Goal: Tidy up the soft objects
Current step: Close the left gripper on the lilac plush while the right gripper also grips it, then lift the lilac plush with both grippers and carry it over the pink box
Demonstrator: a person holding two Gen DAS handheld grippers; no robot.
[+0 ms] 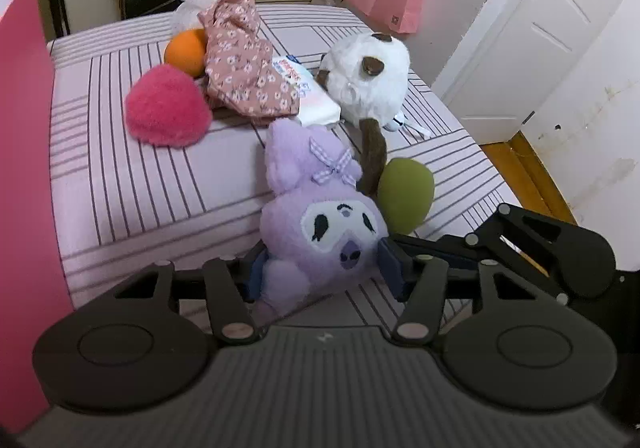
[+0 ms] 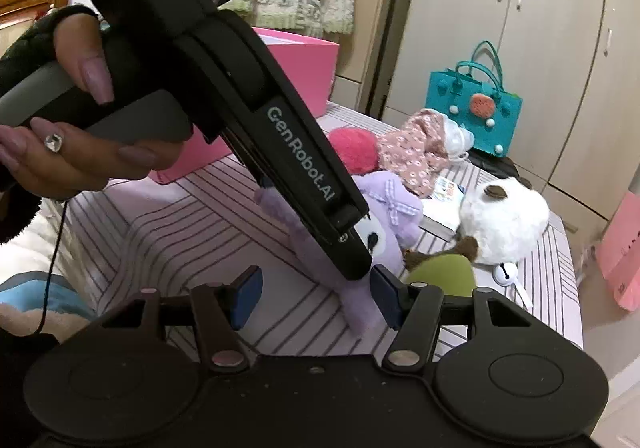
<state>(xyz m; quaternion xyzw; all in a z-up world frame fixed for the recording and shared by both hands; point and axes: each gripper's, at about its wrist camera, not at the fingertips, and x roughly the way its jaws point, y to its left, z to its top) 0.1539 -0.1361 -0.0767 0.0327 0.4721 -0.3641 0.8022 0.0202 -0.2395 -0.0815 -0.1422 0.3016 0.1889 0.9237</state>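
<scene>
Landmark: the purple plush (image 1: 320,215), lying on the striped bed (image 1: 140,183), head toward me, ears and bow pointing away.

1. Pink box (image 1: 24,127): standing at the bed's far left edge, well left of the purple plush; probably where I am sorting things into.
2. Red plush (image 1: 168,107), orange ball (image 1: 186,51), floral cloth (image 1: 244,67): lying beyond the purple plush, up and to the left.
3. Left gripper (image 1: 320,268): I am pressing its blue pads (image 1: 390,268) into both sides of the purple plush's head, so it is clamped on the toy. It is pointing steeply down, my hand (image 2: 72,119) wrapping the handle, jaw line running across the plush's long axis.
4. Green ball (image 1: 404,195), white plush (image 1: 368,79): sitting just right of and beyond the purple plush, the brown tail touching both.
5. Right gripper (image 2: 316,296): hovering, fingers apart; a purple limb is lying against its right pad, unsqueezed as far as I can tell.

Judgement: the left hand is nearer and already holding; the lift is heading left.
</scene>
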